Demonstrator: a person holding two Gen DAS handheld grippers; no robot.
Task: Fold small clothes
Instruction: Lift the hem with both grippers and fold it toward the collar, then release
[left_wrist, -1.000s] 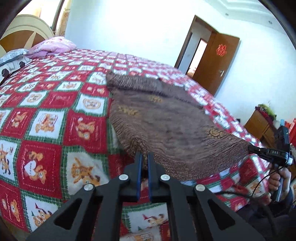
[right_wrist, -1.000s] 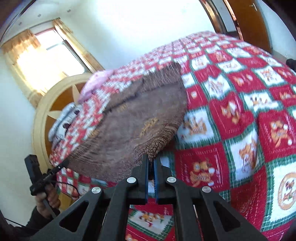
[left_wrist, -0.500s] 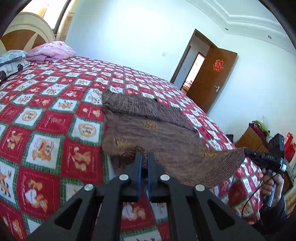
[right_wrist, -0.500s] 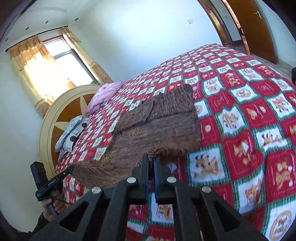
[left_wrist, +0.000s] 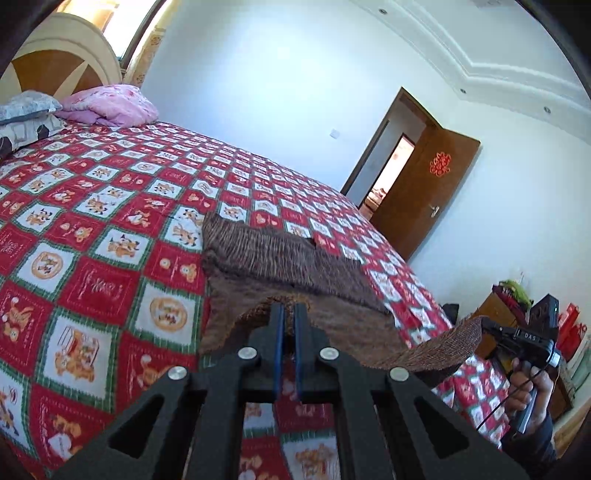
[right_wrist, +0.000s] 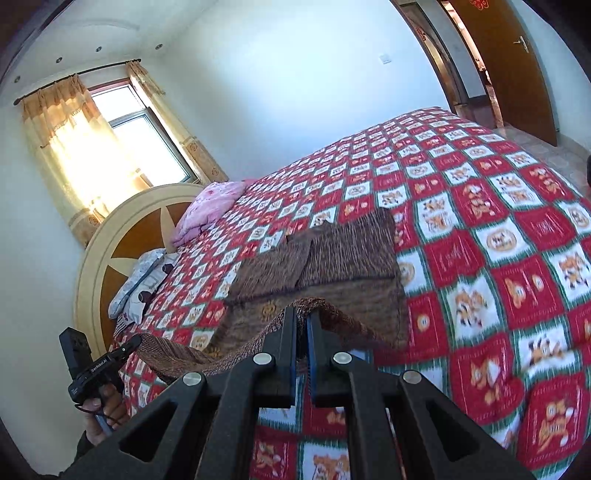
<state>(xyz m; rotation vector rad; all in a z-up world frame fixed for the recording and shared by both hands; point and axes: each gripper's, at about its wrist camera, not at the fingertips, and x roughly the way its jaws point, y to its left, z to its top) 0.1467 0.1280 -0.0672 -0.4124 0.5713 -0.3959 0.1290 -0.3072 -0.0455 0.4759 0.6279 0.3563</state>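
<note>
A brown knitted garment (left_wrist: 280, 258) lies on the red patchwork quilt (left_wrist: 92, 221), its sleeves folded in over the far part. Its near hem is lifted off the bed and sags between both grippers. In the left wrist view my left gripper (left_wrist: 289, 308) is shut on one end of the hem, and my right gripper (left_wrist: 484, 323), held by a hand, pinches the other end. The right wrist view shows the garment (right_wrist: 351, 258) with my right gripper (right_wrist: 301, 314) shut on the hem, and my left gripper (right_wrist: 135, 341) at the far left gripping its end.
A pink pillow (left_wrist: 110, 105) and a grey pillow (left_wrist: 26, 114) rest against the round headboard (left_wrist: 62, 59). A brown door (left_wrist: 428, 195) stands open beyond the bed. A wooden cabinet (left_wrist: 495, 314) with coloured items stands by the bed's right side. A curtained window (right_wrist: 122, 136) is behind the headboard.
Both grippers have risen and moved forward over the garment, carrying the hem with them. The lifted near part now hangs above the part on the bed.
</note>
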